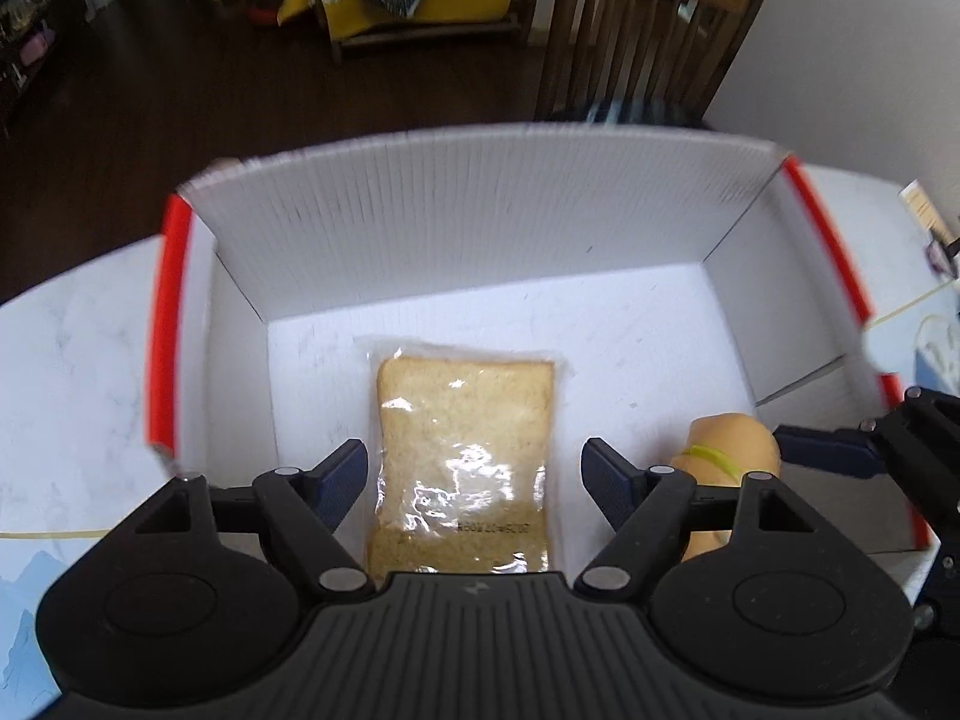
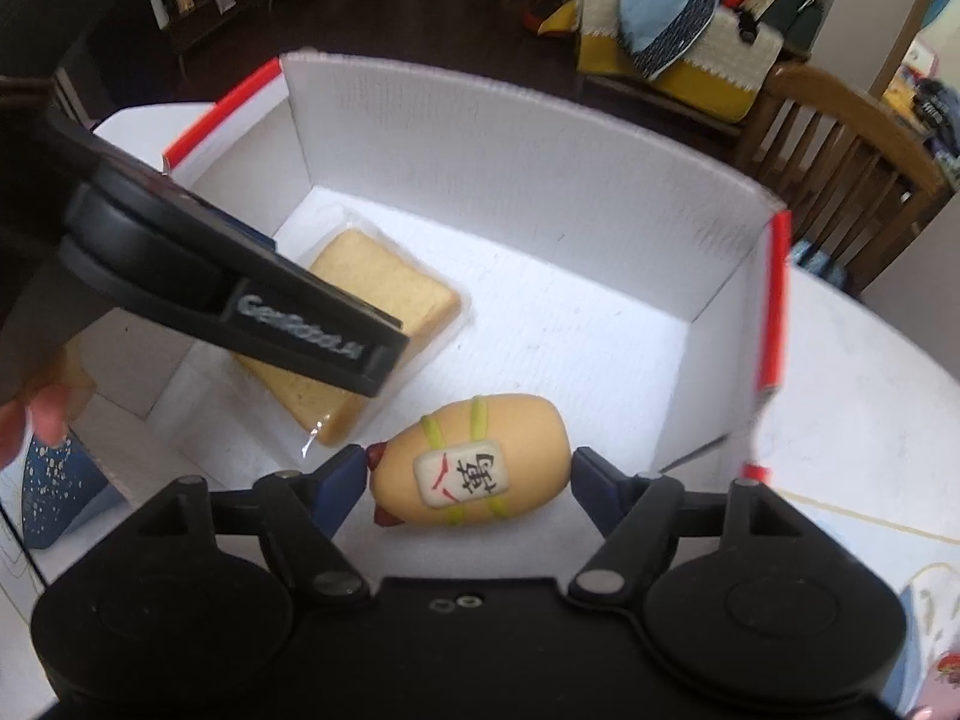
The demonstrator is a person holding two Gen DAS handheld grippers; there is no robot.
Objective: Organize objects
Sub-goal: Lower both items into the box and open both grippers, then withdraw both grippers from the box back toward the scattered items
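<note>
The left claw point(image 1: 474, 474) stands released astride the plastic-wrapped slice of tan bread point(image 1: 462, 456); the right claw point(image 2: 468, 480) is likewise spread beside the peach, egg-shaped toy point(image 2: 474, 468) (pads apparently clear). Both lie in the white corrugated box point(image 1: 480, 210), so placing looks done; next, lift clear.

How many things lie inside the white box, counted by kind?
Wrapped bread slice: 1
Tan toy with green bands: 1
Total inside the white box: 2
</note>
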